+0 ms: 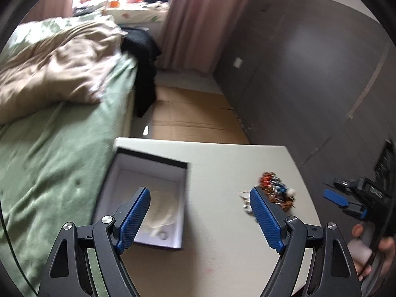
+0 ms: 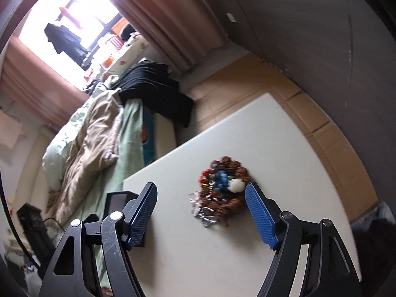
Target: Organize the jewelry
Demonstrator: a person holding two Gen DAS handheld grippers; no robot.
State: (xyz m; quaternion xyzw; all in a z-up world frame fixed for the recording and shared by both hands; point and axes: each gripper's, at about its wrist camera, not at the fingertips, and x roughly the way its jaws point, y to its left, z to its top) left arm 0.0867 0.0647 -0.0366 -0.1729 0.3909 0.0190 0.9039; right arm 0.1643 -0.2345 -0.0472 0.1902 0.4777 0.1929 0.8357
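We see a smooth off-white counter beside a bed with a rumpled green sheet. On it sits a dark rectangular box, white-lined, holding a pale chain, under our left tool, spread wide and empty. A knobbly heap of beaded jewelry lies between our right tool's spread pads, untouched.

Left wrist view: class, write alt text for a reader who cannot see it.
The left gripper hangs open and empty over a white table, between an open box holding pale jewelry and a heap of beaded jewelry. A bed lies left.
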